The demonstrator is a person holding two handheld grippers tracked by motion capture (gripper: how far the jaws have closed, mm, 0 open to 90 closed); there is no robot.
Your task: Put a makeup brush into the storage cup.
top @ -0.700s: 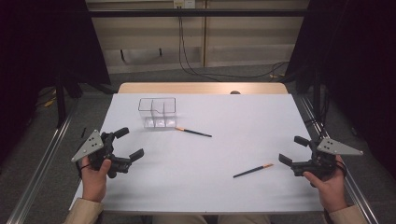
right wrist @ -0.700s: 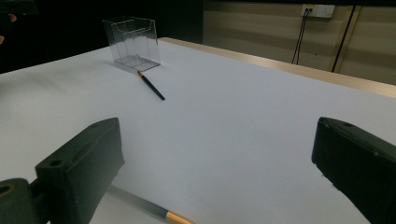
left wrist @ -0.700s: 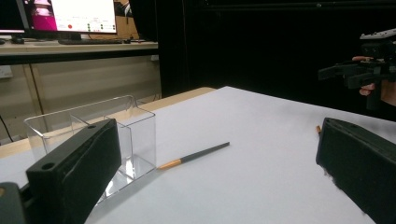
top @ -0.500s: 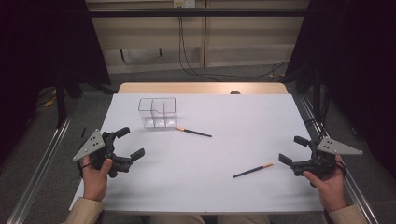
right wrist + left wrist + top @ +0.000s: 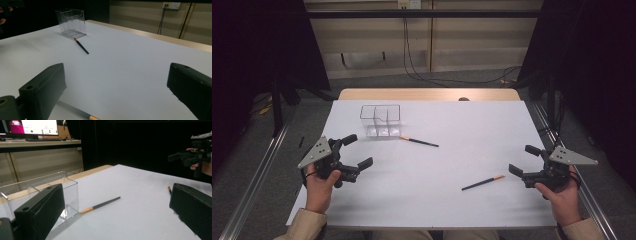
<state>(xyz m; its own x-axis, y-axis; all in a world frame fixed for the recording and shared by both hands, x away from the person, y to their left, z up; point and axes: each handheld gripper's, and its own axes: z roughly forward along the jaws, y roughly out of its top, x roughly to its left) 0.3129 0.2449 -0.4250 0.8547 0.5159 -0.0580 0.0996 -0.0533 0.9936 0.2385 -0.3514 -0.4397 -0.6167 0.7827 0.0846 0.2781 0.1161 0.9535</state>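
A clear plastic box (image 5: 381,120) with dividers stands on the white table (image 5: 447,125), left of centre toward the back; it also shows as the box (image 5: 40,192) and the box (image 5: 71,23). One dark pencil with an orange end (image 5: 419,142) lies just right of the box, seen too as the pencil (image 5: 100,205) and the pencil (image 5: 81,46). A second pencil (image 5: 483,182) lies near the front right, its orange end (image 5: 92,117) just below my right jaws. My left gripper (image 5: 357,150) is open near the left edge. My right gripper (image 5: 524,160) is open at the right edge, empty.
A wooden strip (image 5: 427,94) runs along the table's far edge. Metal rails (image 5: 254,175) flank the table on both sides. Cables (image 5: 422,65) hang on the back wall. A monitor (image 5: 32,127) stands on a bench in the left gripper view.
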